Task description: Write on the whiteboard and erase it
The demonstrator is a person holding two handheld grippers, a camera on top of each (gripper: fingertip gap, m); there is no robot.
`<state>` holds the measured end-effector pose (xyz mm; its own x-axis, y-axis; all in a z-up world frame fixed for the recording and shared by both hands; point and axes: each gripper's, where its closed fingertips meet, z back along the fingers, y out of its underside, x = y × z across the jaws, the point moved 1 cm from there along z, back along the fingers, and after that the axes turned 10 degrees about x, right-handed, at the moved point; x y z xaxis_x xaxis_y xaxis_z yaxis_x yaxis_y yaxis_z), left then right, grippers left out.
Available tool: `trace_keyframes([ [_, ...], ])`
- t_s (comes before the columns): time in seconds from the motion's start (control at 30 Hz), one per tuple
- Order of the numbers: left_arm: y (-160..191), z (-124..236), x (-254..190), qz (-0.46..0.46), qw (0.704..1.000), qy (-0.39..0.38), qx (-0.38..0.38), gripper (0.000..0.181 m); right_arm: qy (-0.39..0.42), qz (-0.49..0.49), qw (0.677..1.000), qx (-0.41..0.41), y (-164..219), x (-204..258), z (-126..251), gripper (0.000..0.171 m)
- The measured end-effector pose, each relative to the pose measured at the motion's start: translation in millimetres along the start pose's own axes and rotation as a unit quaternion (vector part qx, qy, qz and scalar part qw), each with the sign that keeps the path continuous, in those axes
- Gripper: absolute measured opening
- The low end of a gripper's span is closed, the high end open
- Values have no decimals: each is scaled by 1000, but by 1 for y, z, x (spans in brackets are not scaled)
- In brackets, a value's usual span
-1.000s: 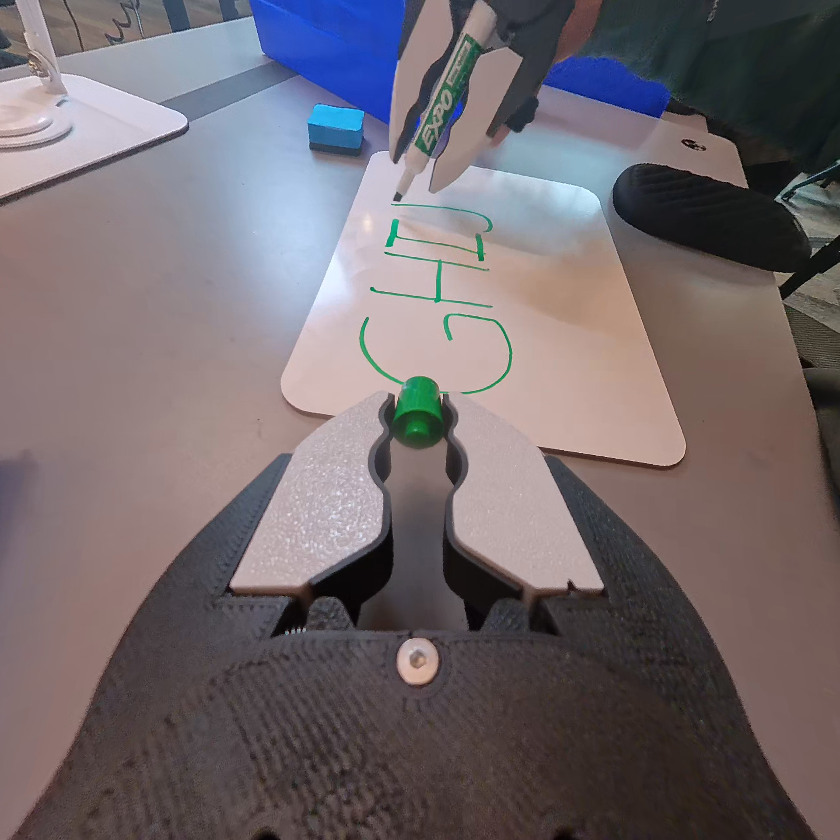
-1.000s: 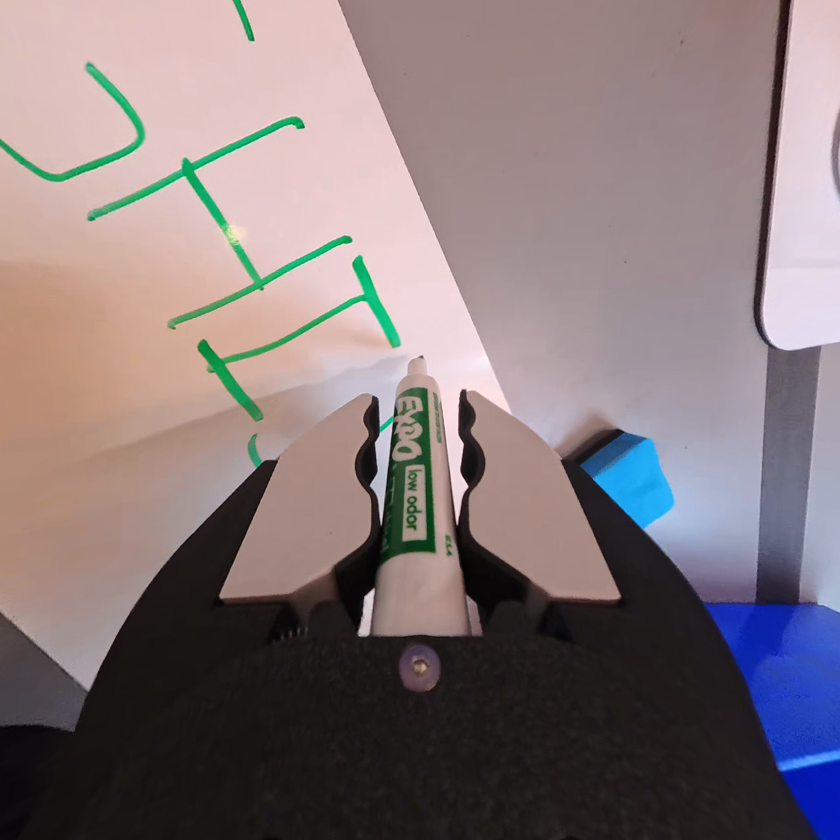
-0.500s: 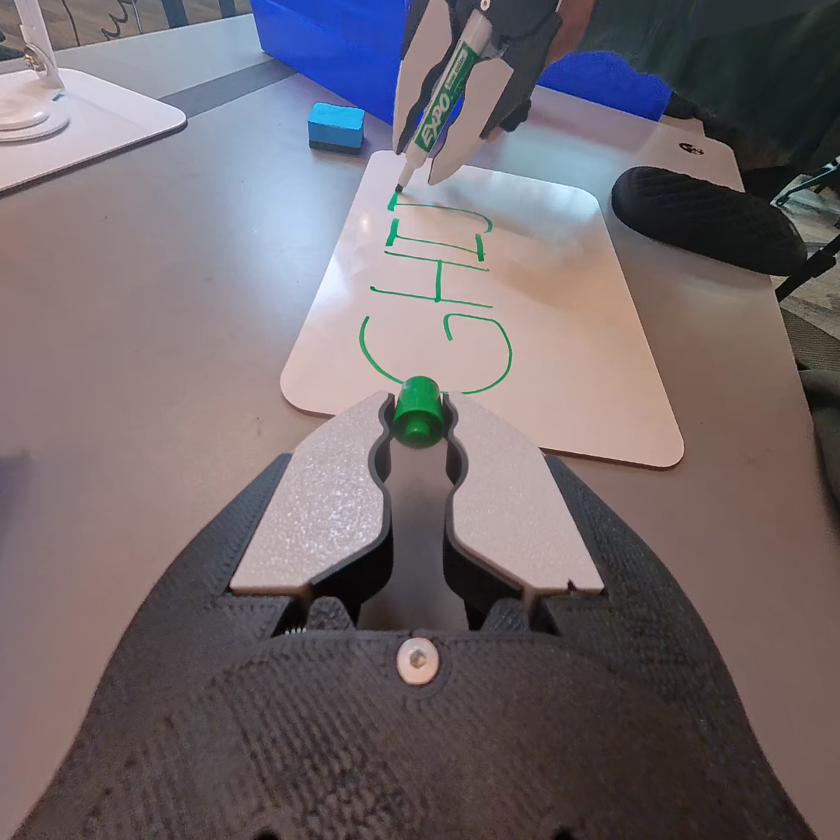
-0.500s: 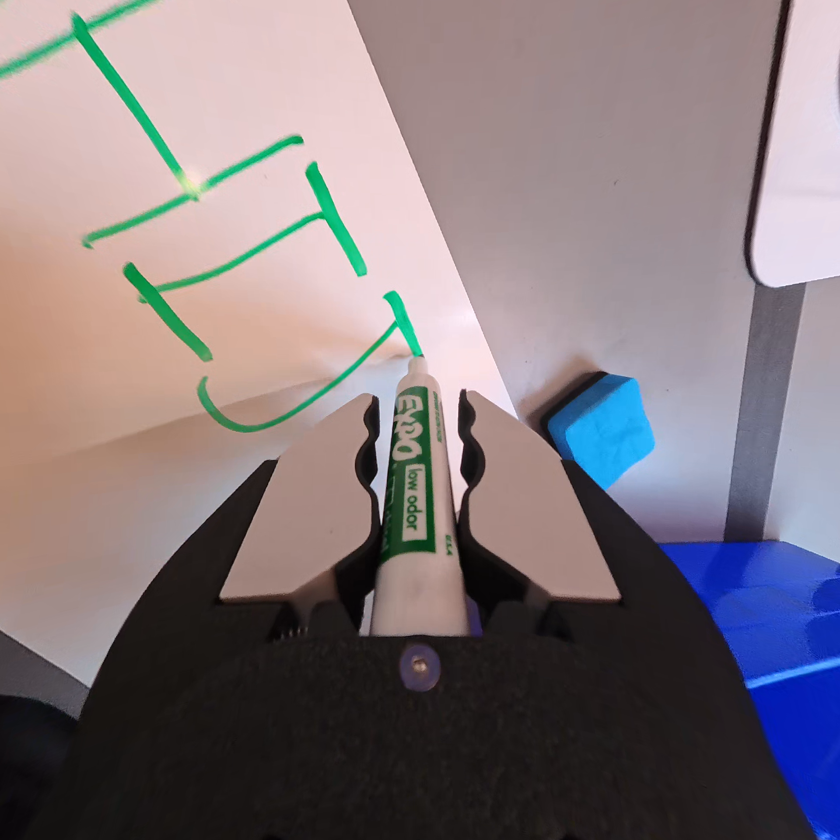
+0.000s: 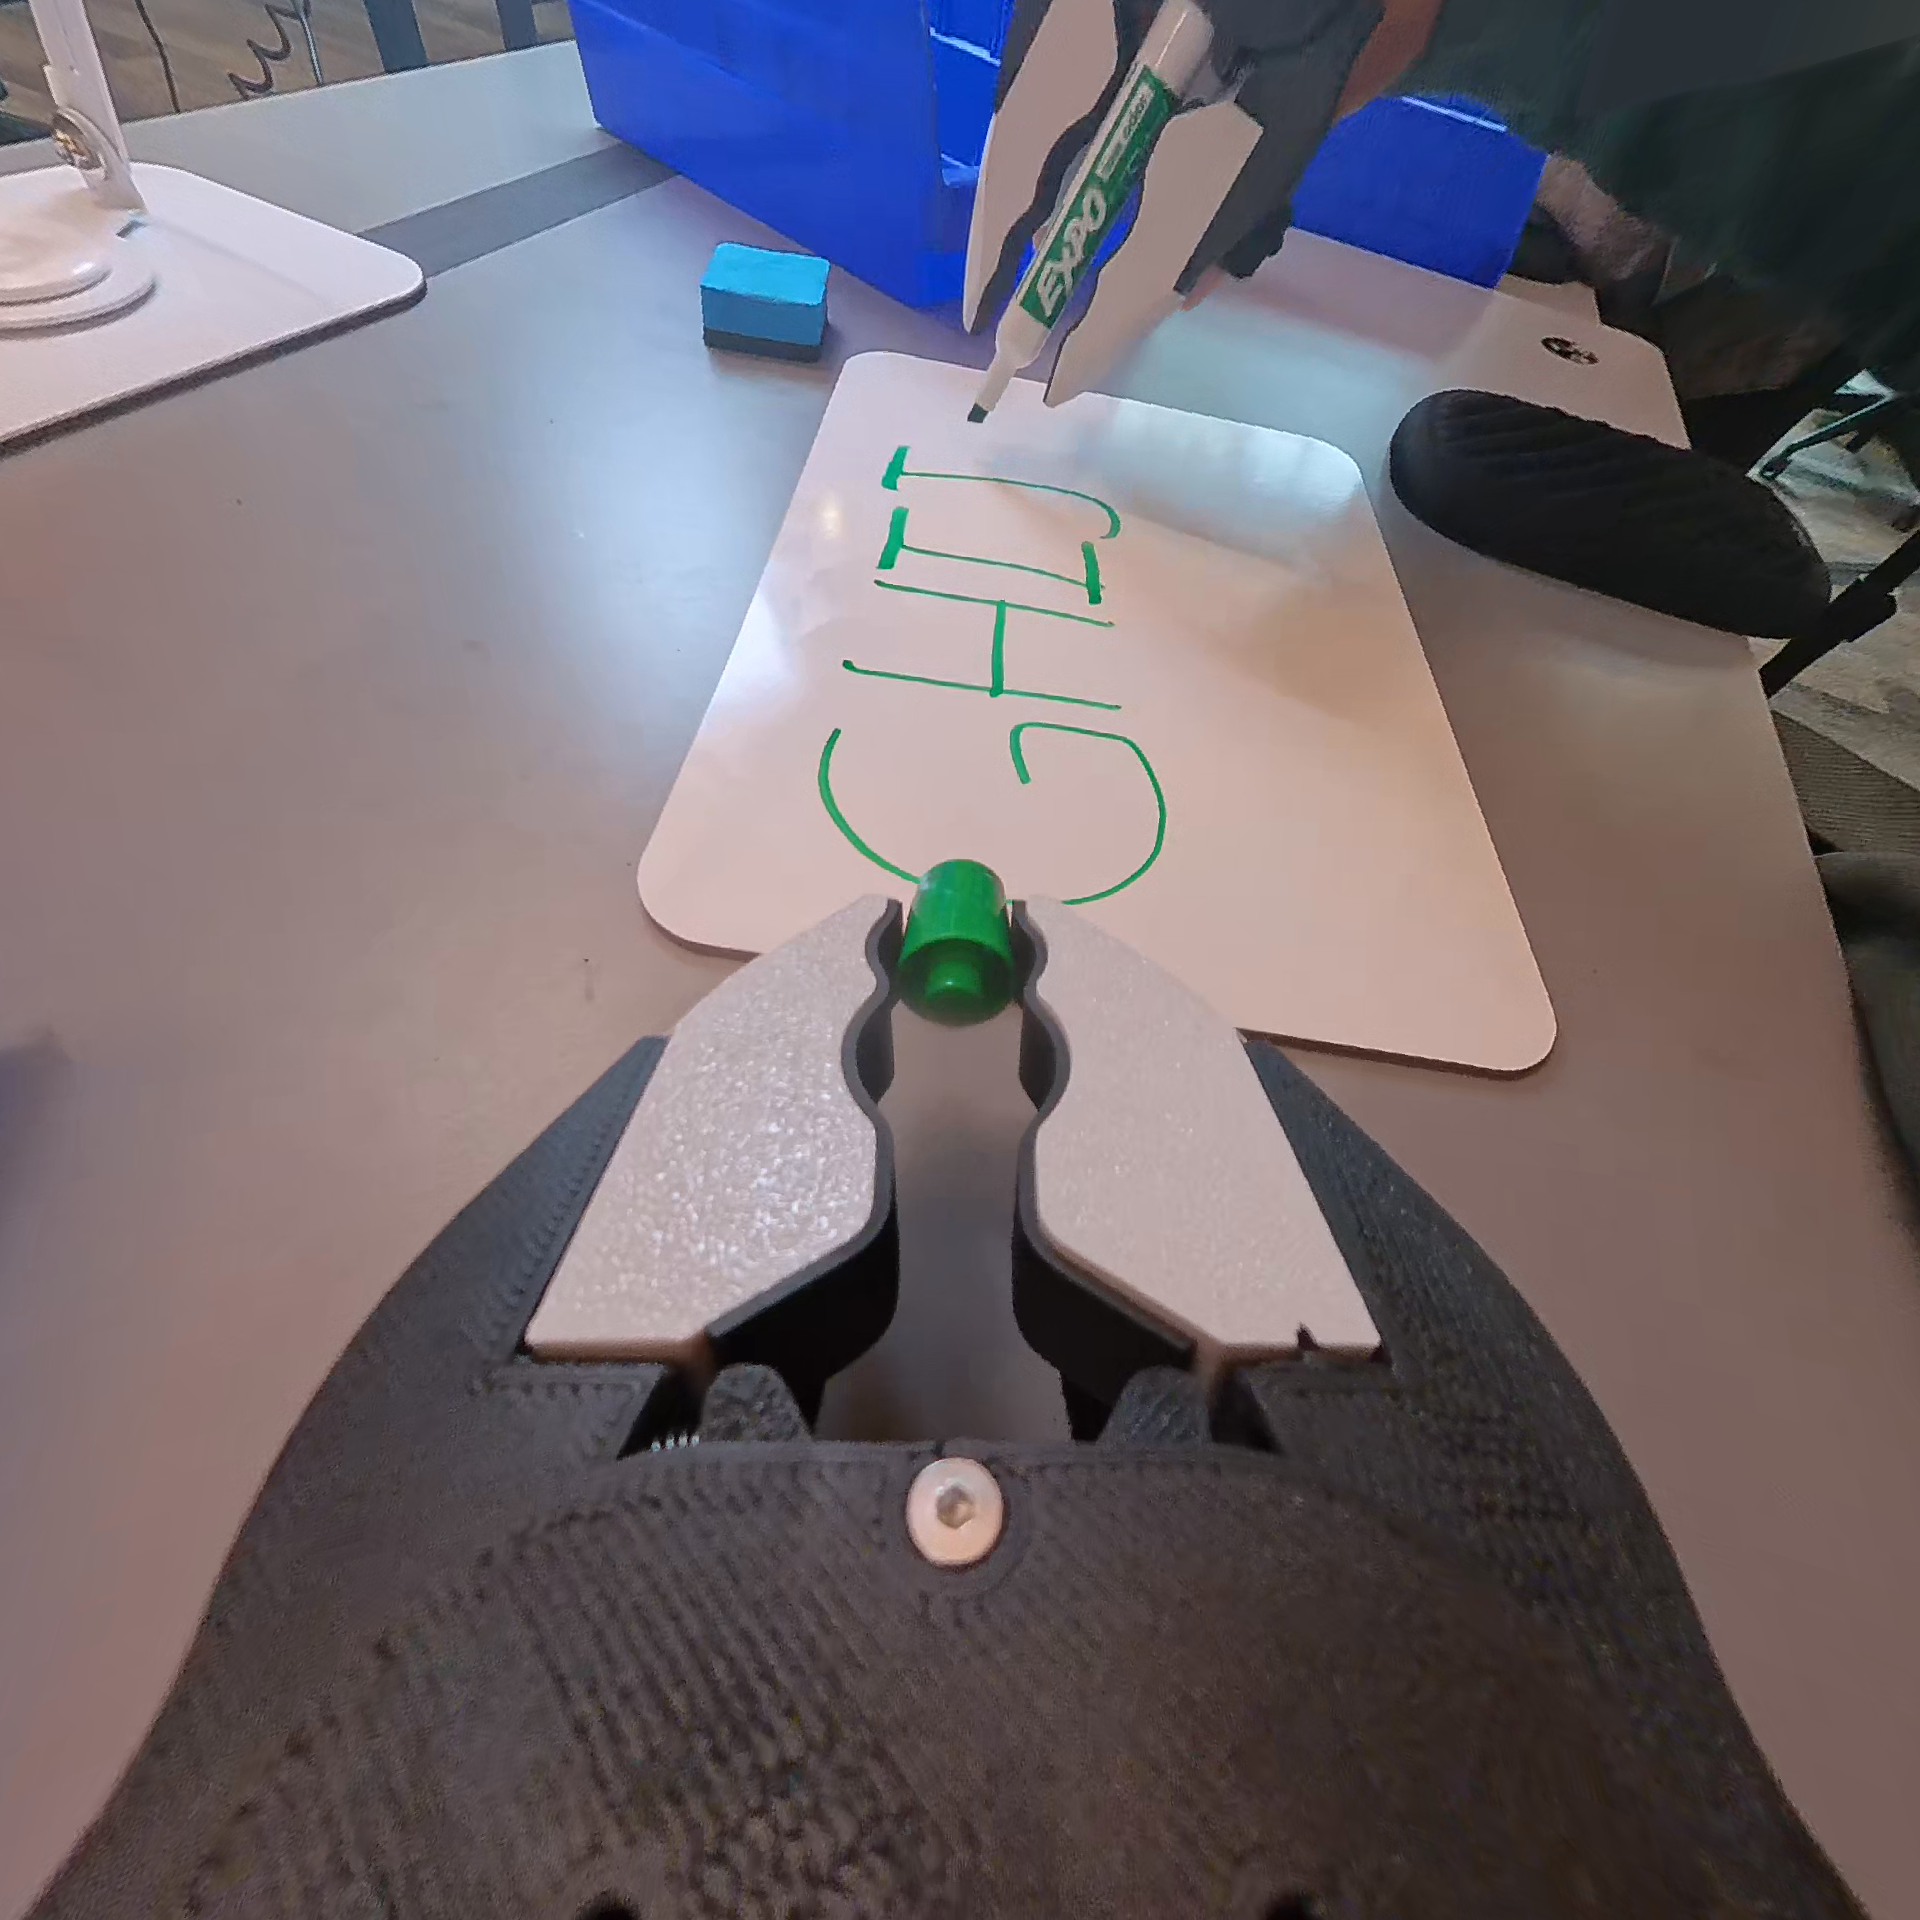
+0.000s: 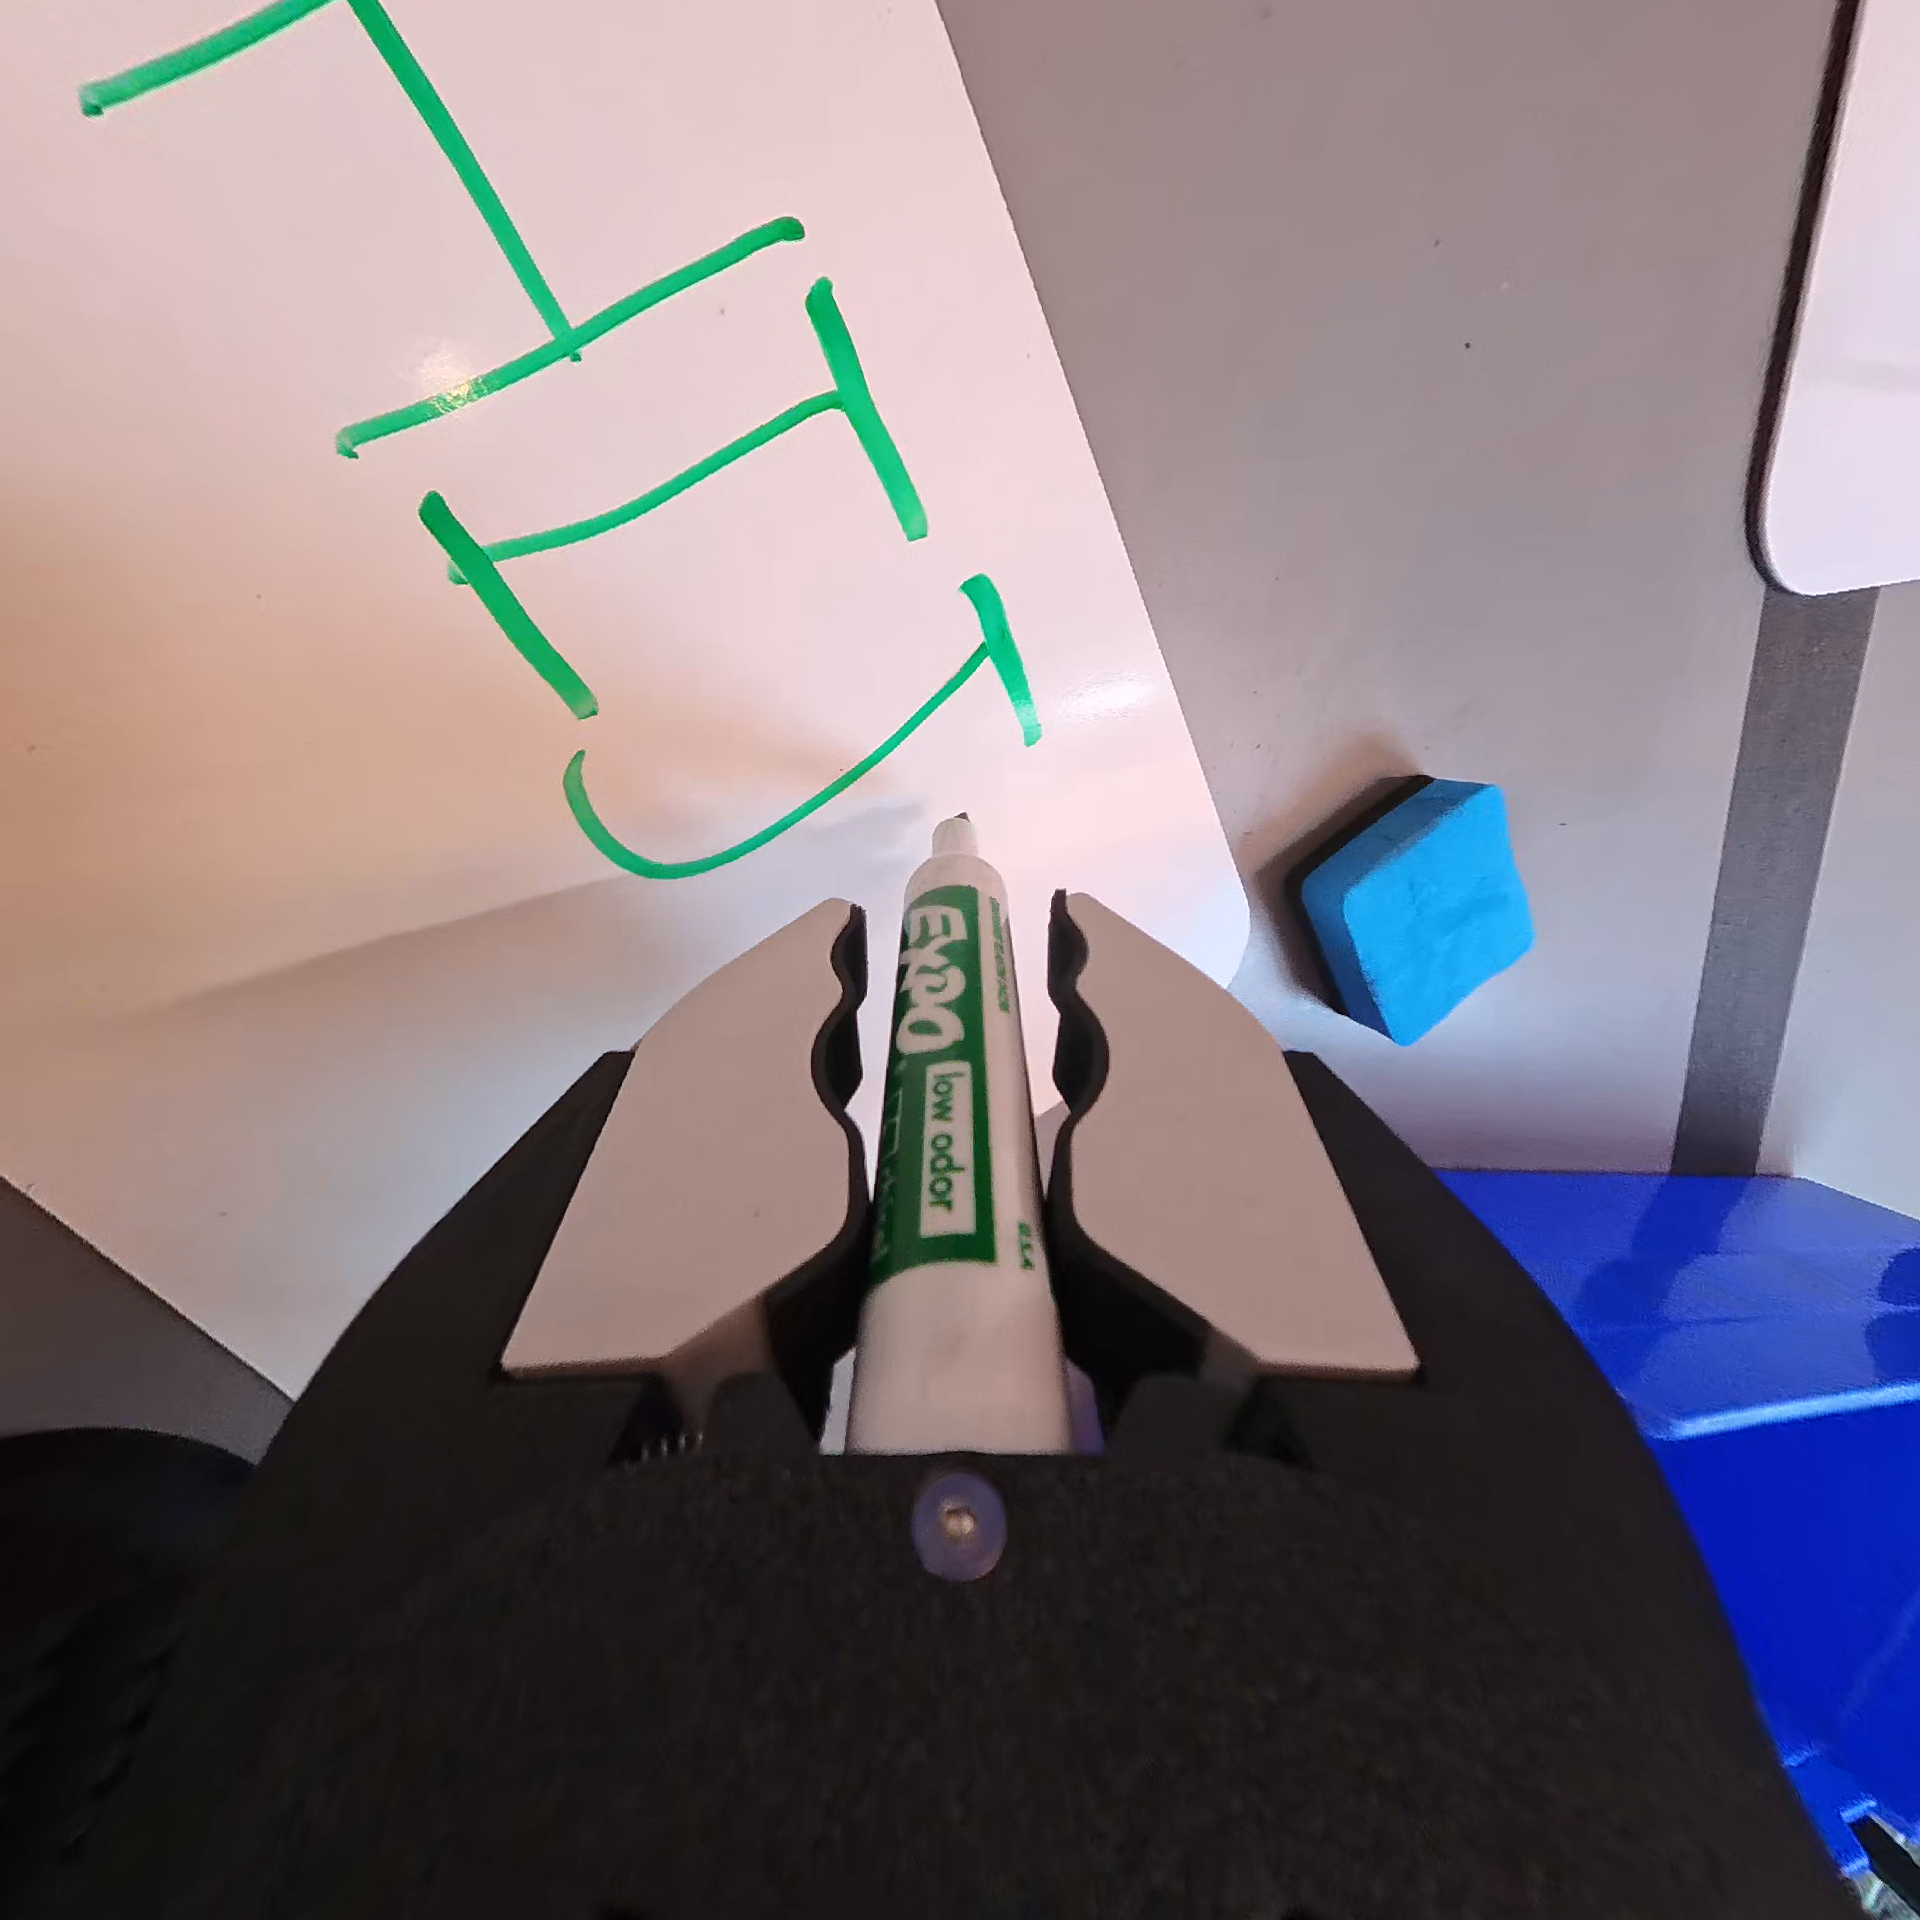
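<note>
Right gripper (image 6: 956, 914) clamped on white green-labelled marker (image 6: 940, 1122), tip just over white rounded whiteboard (image 6: 312, 935) beyond the green strokes; blue foam eraser (image 6: 1418, 909) on grey table right of it; left gripper (image 5: 954, 935) pinches green marker cap (image 5: 954, 940) at board's near edge

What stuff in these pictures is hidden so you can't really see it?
- Marker: back end hidden inside the right claw, right wrist view.
- Blue bin: top cut off by the frame edge, left wrist view.
- Green cap: lower part hidden between the left claw fingers.
</note>
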<state>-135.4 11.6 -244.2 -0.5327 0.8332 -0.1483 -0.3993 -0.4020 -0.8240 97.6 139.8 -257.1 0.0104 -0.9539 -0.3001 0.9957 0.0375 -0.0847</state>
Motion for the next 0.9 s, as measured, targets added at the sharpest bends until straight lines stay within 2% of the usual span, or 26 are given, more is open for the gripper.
trace_keyframes([
  [0.2, -11, 8, -2, -14, 999, 0, -38, 19, 1, 14, 1000, 13, -4, -2, -2, 34],
  [0.9, -18, 13, 0, -28, 998, -9, -58, 19, -5, 17, 1000, 4, -11, -7, -6, 34],
])
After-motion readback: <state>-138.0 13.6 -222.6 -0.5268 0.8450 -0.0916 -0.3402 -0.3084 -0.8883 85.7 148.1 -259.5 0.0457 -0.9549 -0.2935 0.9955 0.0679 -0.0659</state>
